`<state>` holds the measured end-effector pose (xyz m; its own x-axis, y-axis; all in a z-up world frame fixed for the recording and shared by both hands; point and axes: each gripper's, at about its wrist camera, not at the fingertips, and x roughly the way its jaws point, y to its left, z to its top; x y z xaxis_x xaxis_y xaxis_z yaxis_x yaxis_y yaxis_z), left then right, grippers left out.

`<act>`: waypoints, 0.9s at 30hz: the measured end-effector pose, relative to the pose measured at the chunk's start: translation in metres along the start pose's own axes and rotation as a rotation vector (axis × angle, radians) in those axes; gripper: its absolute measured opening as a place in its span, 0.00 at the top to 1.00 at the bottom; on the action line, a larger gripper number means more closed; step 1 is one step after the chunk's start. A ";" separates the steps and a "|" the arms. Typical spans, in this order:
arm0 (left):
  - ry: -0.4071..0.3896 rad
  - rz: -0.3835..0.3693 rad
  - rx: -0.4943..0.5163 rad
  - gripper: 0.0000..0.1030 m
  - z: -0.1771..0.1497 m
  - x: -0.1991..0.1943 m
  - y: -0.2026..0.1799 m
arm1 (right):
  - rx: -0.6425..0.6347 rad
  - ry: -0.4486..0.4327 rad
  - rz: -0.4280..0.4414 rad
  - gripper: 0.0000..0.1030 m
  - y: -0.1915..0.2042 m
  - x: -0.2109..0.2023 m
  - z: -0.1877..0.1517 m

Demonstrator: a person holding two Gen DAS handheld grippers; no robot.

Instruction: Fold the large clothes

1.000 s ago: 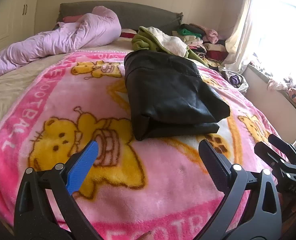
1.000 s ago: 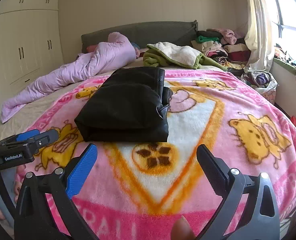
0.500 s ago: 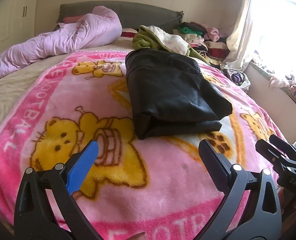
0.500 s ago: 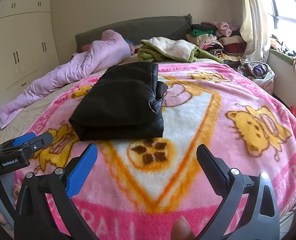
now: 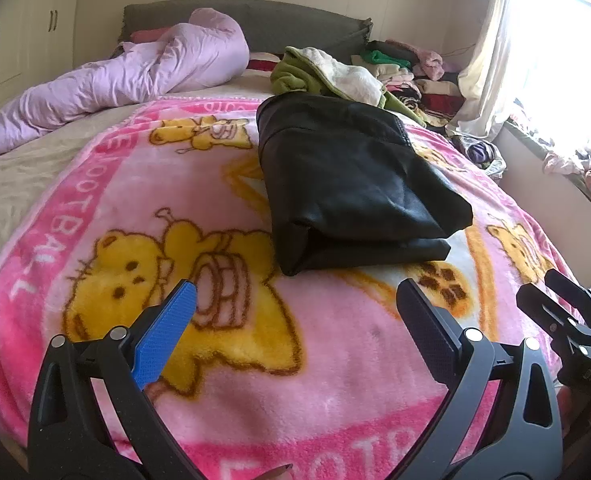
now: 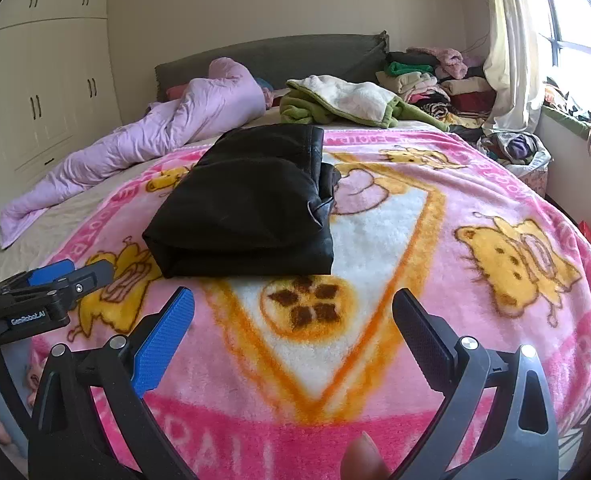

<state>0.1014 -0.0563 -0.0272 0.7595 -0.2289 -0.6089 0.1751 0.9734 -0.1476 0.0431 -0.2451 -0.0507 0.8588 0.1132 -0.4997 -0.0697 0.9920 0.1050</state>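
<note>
Bright window (image 5: 567,20) glare, fisheye-bent edges, sharp focus

jacket (image 5: 347,184): smooth leathery sheen | blanket (image 5: 327,360): fuzzy fleece

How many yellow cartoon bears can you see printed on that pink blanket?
3 in the right wrist view: one bear right of the folded black garment, one beyond it, one left, partly hidden by the left gripper. More may be hidden.
</note>
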 end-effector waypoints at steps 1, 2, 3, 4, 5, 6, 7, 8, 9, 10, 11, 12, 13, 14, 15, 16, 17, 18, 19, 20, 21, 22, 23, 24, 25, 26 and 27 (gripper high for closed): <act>-0.001 0.000 0.000 0.09 0.000 0.000 0.000 | -0.001 0.000 0.000 0.04 0.000 0.000 0.000; -0.002 0.001 0.000 0.09 0.000 -0.001 0.000 | -0.001 -0.001 0.002 0.04 0.000 0.000 0.000; -0.002 0.002 0.000 0.09 0.000 -0.001 0.000 | 0.001 -0.001 0.003 0.04 0.000 0.000 0.000; -0.002 0.002 0.000 0.09 0.000 -0.001 0.000 | 0.002 -0.001 0.005 0.04 0.001 0.000 0.000; -0.002 0.004 0.001 0.09 0.000 -0.001 0.000 | 0.002 -0.002 0.004 0.04 0.001 0.000 0.000; -0.002 0.006 0.001 0.09 0.001 -0.001 0.000 | 0.001 -0.002 0.004 0.04 0.000 0.000 0.000; -0.003 0.007 0.001 0.09 0.001 -0.001 0.000 | 0.000 -0.001 0.003 0.04 0.000 0.000 0.000; -0.003 0.007 0.002 0.09 0.000 -0.001 0.000 | -0.001 0.000 0.003 0.04 0.000 0.001 0.000; -0.003 0.007 0.002 0.09 0.000 -0.001 0.000 | 0.000 0.000 0.003 0.04 0.000 0.001 0.000; -0.002 0.007 0.002 0.09 0.001 -0.001 0.000 | 0.000 0.000 0.003 0.04 0.000 0.001 0.000; -0.002 0.011 0.002 0.09 0.000 -0.001 0.000 | 0.000 -0.001 0.004 0.04 0.000 0.001 0.000; -0.002 0.014 0.001 0.09 0.000 -0.001 0.001 | 0.000 -0.001 0.003 0.04 0.001 0.001 0.000; -0.002 0.016 0.001 0.09 0.000 -0.002 0.001 | 0.000 -0.002 0.002 0.04 0.001 0.001 0.000; -0.001 0.015 -0.001 0.09 0.001 -0.002 0.002 | 0.000 -0.003 0.003 0.04 0.001 0.001 0.001; 0.000 0.017 -0.001 0.09 0.001 -0.003 0.002 | 0.000 -0.002 0.003 0.04 0.000 0.001 0.001; -0.002 0.020 0.001 0.09 0.001 -0.002 0.002 | 0.000 -0.001 0.004 0.04 0.000 0.001 0.001; -0.001 0.022 0.001 0.09 0.001 -0.002 0.002 | -0.001 -0.001 0.002 0.04 0.000 0.001 0.001; -0.001 0.022 0.002 0.09 0.001 -0.003 0.003 | -0.001 -0.001 0.002 0.04 0.000 0.001 0.001; -0.001 0.020 0.002 0.09 0.001 -0.002 0.002 | -0.001 -0.001 0.002 0.04 0.001 0.001 0.000; -0.001 0.025 0.003 0.09 0.001 -0.002 0.002 | 0.000 -0.001 0.002 0.04 0.001 0.001 0.000; 0.000 0.032 0.005 0.09 0.001 -0.003 0.002 | 0.002 0.000 0.003 0.04 0.000 0.001 0.001; 0.003 0.033 0.007 0.09 0.001 -0.001 0.002 | 0.002 0.000 0.003 0.04 0.000 0.001 0.001; 0.005 0.035 0.008 0.09 0.001 -0.001 0.002 | 0.003 0.000 0.003 0.04 0.001 0.001 0.001; 0.007 0.037 0.011 0.09 0.001 -0.001 0.002 | 0.001 0.000 0.003 0.04 0.001 0.001 0.001; 0.009 0.040 0.013 0.09 0.001 -0.001 0.002 | -0.001 0.000 0.002 0.04 0.001 0.001 0.001; 0.010 0.042 0.015 0.09 0.002 0.000 0.002 | -0.002 -0.002 0.002 0.04 0.001 0.001 0.001; 0.011 0.045 0.015 0.09 0.001 0.000 0.001 | -0.001 -0.001 0.001 0.04 0.001 0.001 0.001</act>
<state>0.1026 -0.0549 -0.0262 0.7600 -0.1853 -0.6229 0.1506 0.9826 -0.1086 0.0440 -0.2441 -0.0504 0.8594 0.1145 -0.4984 -0.0712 0.9919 0.1051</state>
